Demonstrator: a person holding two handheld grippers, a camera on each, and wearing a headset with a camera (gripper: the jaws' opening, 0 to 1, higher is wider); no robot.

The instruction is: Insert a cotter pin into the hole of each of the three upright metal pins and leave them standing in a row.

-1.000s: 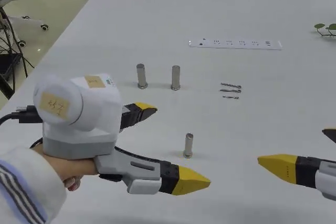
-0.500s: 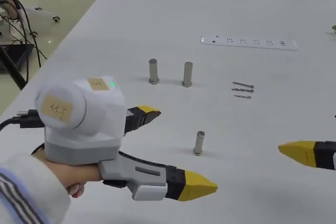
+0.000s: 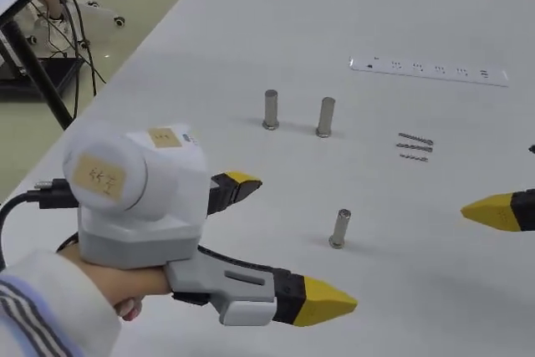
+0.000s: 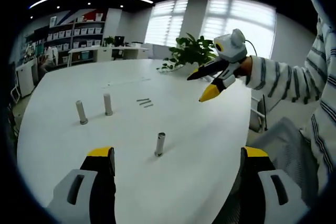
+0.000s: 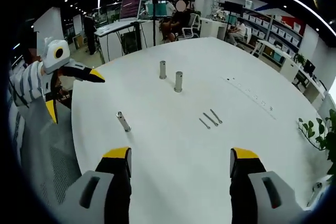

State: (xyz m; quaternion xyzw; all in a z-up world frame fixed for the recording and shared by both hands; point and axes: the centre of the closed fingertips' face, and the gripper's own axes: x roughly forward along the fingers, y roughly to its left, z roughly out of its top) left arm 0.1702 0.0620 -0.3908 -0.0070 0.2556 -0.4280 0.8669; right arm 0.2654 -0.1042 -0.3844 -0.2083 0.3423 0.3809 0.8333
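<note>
- Cotter pins [image 3: 414, 147], three of them, lie flat and side by side on the table [image 3: 251, 22], between the power strip [image 3: 428, 71] and the metal pins.
- Two metal pins [image 3: 271, 109] [image 3: 325, 116] stand next to each other at the far side. The third [image 3: 339, 228] stands alone, nearer to the person.
- The left gripper [image 3: 288, 240] hovers near the lone pin, with jaws spread wide and holding nothing.
- The right gripper [image 5: 180, 155] also has its jaws wide apart and empty, well apart from the cotter pins.
- The cotter pins look thin, light and stiff, so they probably slip easily. It seems best to pinch one at its head end and leave the legs free for the hole.
- The metal pins look smooth and solid on a small base, so they may tip over. The other gripper should probably steady the shaft low down.
- The holes are too small to see.
</note>
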